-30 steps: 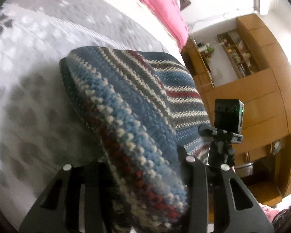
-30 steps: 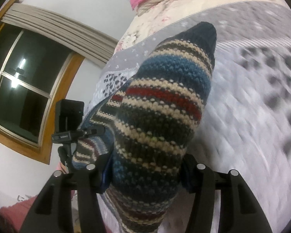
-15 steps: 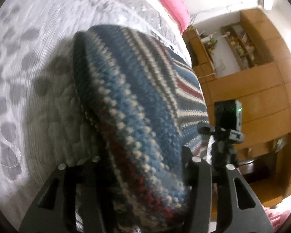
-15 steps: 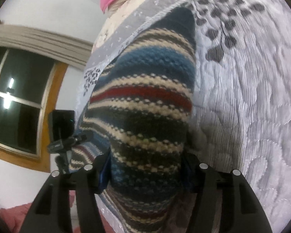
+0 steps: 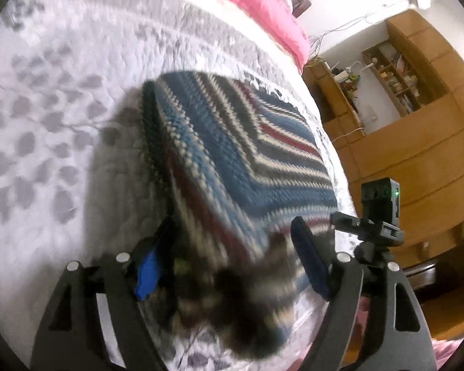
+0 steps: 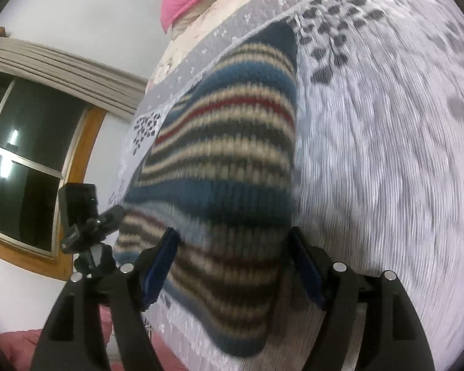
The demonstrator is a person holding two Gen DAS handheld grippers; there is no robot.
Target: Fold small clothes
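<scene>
Grey leaf-print quilt (image 5: 62,160) under one striped knit garment (image 5: 232,154), two hand-held grippers (image 5: 232,259) (image 6: 232,262) spread wide, nothing clamped.

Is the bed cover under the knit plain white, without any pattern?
No: in the left wrist view the bed cover around the striped knit carries grey leaf prints.
</scene>
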